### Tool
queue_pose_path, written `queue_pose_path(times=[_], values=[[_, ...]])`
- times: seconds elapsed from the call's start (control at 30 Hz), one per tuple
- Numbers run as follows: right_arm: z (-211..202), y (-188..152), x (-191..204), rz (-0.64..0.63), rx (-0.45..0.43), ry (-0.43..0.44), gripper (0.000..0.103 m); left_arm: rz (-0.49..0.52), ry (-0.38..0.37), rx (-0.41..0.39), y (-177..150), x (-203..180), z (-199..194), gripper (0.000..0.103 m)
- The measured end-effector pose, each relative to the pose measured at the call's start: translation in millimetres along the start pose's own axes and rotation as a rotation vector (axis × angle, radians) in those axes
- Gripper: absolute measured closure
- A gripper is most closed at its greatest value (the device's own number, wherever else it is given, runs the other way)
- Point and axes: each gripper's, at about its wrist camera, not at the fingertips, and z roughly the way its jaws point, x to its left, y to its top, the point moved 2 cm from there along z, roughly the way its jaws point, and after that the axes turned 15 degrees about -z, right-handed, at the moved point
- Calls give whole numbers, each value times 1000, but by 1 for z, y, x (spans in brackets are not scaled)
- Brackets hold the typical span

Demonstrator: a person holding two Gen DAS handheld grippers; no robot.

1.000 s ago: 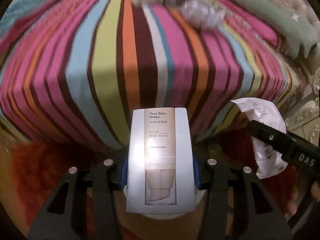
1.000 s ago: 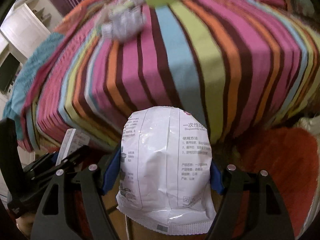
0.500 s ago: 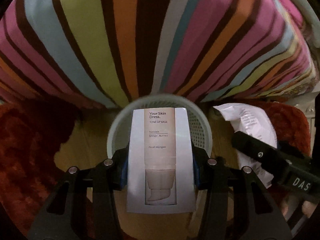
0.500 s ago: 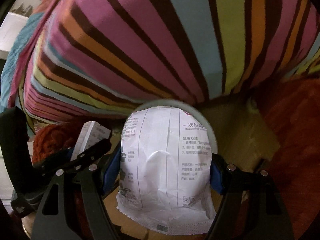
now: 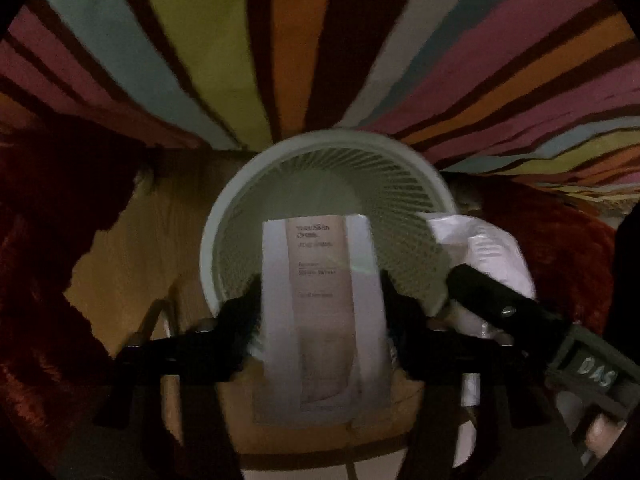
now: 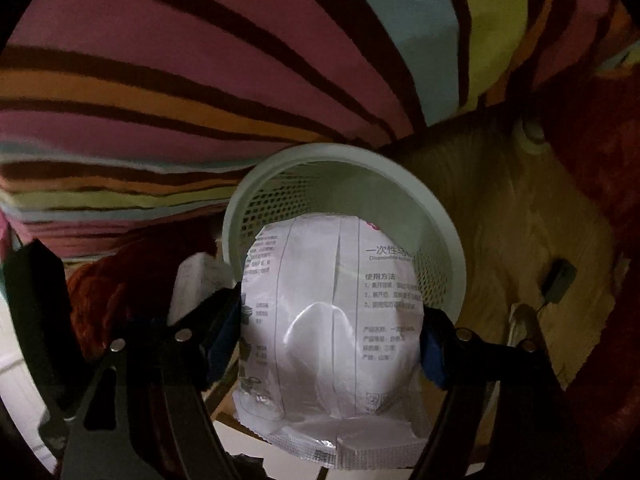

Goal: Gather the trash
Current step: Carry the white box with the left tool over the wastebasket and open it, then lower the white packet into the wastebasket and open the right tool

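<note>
My left gripper (image 5: 320,300) is shut on a tall white and beige cosmetics box (image 5: 320,312), held just above the near rim of a pale green mesh waste basket (image 5: 304,152). My right gripper (image 6: 332,332) is shut on a white plastic pouch (image 6: 332,320) with printed Chinese text, held over the same basket (image 6: 448,248). In the left wrist view the pouch (image 5: 492,252) and the right gripper's black arm show at the right. In the right wrist view the box (image 6: 196,280) shows at the left. The basket's inside is mostly hidden.
The basket stands on a wooden floor (image 5: 132,248) against a bed draped in a multicoloured striped cover (image 5: 320,40). Dark red shaggy rug (image 5: 40,240) lies on both sides. A small dark object with a cable (image 6: 558,280) lies on the floor to the right.
Both grippers have dropped from bed height and closed in on the basket, which now fills the middle of both views. Each still holds its item.
</note>
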Motion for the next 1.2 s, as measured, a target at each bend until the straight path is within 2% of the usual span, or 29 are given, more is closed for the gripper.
queue_pose_path(times=[0.03,0.1,0.17,0.2,0.63,0.9,1.07,1.2], values=[[3,0,-4,15,10,2,30,-15,11,10,1,2,3,28],[7,-2,-9,35,24,-1,16,-34,-2,30,2,5,6,27],[10,-3,-12,47,27,-18,10,-43,-6,36,3,6,8,24],[9,-1,-11,48,21,-23,10,-47,-4,36,4,7,9,20],[-6,0,-11,66,-52,-64,9,-65,-22,-11,5,9,-1,20],[-49,-7,15,-49,-207,-99,9,-87,-69,-111,1,18,-35,20],[-87,-11,31,-145,-340,-144,9,-60,-97,-200,-6,18,-65,20],[-121,-14,45,-231,-482,-203,9,-25,-102,-300,-11,17,-89,20]])
